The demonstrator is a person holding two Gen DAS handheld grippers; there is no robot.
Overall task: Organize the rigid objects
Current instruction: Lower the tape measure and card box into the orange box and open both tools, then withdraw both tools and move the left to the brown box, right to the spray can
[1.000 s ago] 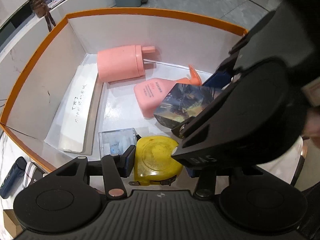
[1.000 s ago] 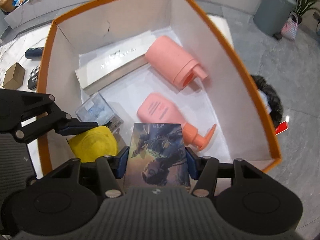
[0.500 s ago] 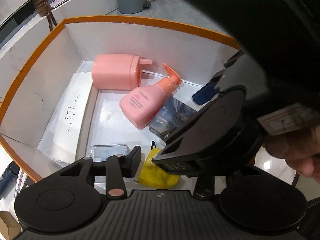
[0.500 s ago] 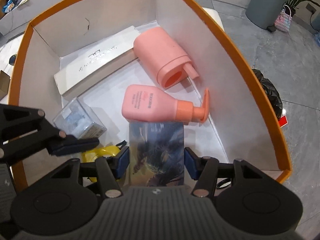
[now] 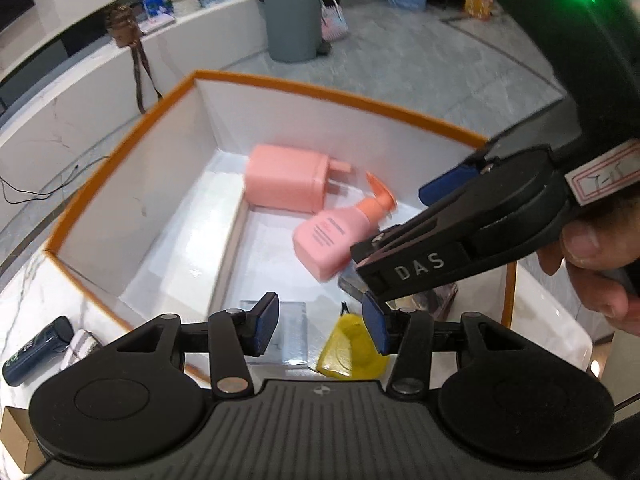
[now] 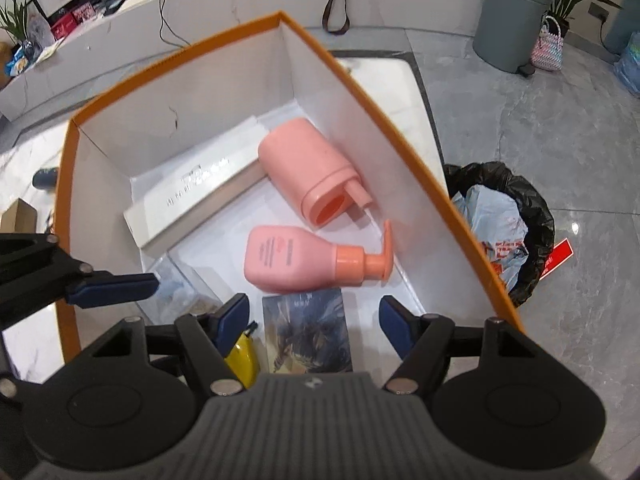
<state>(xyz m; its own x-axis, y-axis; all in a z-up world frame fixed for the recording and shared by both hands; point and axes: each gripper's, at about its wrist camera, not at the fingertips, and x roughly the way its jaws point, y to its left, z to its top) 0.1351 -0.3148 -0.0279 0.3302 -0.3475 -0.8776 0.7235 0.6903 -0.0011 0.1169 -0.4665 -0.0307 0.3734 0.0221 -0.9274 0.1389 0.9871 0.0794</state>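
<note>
An orange-rimmed white box holds a pink jug, a pink pump bottle, a long white carton and a clear plastic case. A yellow tape measure lies on the box floor below my left gripper. Its jaws are opening and nothing is between them. A dark picture box lies flat beside the pump bottle, under my right gripper. The right jaws are opening, with both pads clear of the box's sides.
The box stands on a white marble table. A dark blue cylinder and a small cardboard box lie outside it at the left. On the floor are a grey bin and a black trash bag.
The left gripper let go of the yellow tape measure and rose. The right jaws spread off the picture box, which now lies on the box floor. Both grippers pulled back upward.
</note>
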